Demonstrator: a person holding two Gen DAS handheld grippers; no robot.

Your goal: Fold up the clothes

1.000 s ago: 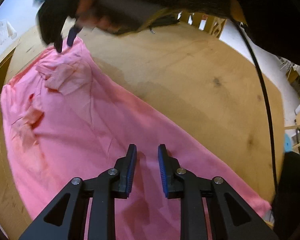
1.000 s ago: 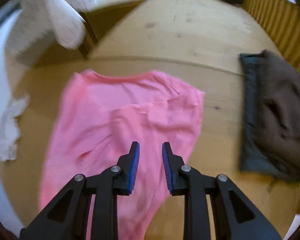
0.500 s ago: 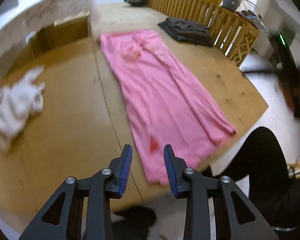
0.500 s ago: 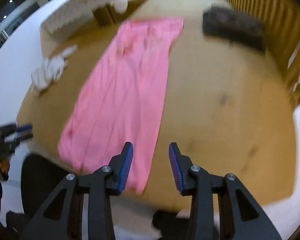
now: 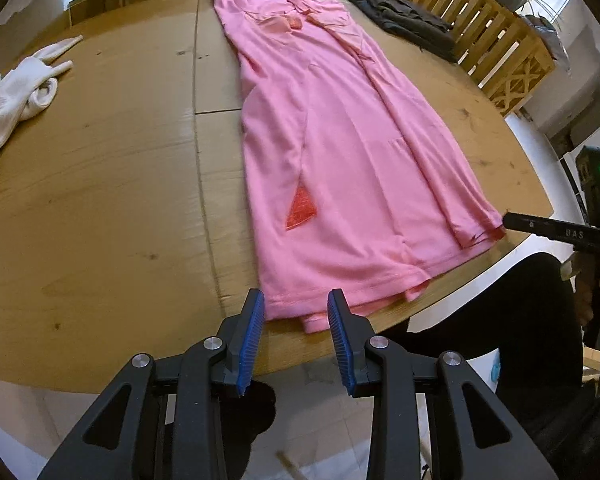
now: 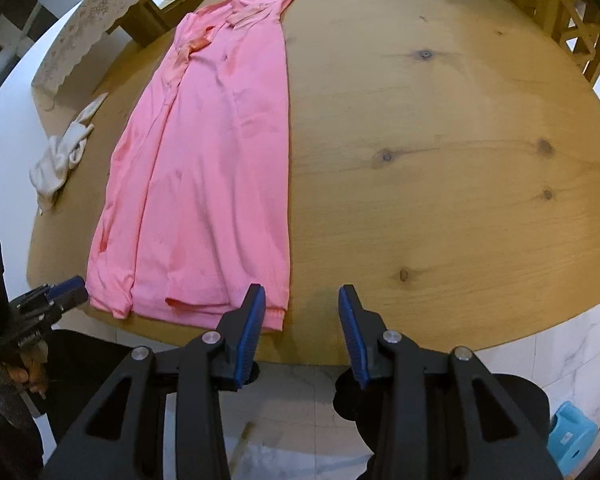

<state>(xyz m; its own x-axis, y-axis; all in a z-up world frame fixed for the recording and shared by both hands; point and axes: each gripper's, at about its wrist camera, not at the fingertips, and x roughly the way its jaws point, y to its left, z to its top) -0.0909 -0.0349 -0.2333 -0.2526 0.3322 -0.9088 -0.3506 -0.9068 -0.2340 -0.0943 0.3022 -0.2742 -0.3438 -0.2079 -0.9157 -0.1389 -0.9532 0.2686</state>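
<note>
- My left gripper [image 5: 296, 336] sits nearest in its own wrist view, its black fingers with ribbed blue pads [image 5: 251, 344] spread apart and holding nothing; it hangs just off the near table edge, in front of the hem.
- My right gripper [image 6: 302, 334] is likewise parted, a little wider, and empty; its left pad overlaps the hem's right corner in the picture, though I cannot tell whether it touches.
- From the left wrist view I see the right gripper's black finger [image 5: 556, 232] reaching in from the side toward the hem's far corner; it carries pale lettering that I read as "DAS", and a green light glows on the body above it.
- The pink garment [image 5: 340, 152] lies flat and long on the wooden table [image 5: 100, 200], its sides folded inward into a narrow strip; the hem sits at the near edge, the collar at the far end. The fabric is soft, thin knit with a stitched hem, and a small darker orange-red triangle shows where a flap opens near the hem.
- The table is pale, knotty wood with a seam running lengthwise beside the garment.
- A crumpled white ribbed cloth [image 5: 16, 96] lies well apart to the left.
- Folded dark clothes [image 5: 404, 20] rest at the far right, next to a slatted wooden fence [image 5: 496, 52].
- A lace-edged white cloth [image 6: 88, 36] hangs at the far left.
</note>
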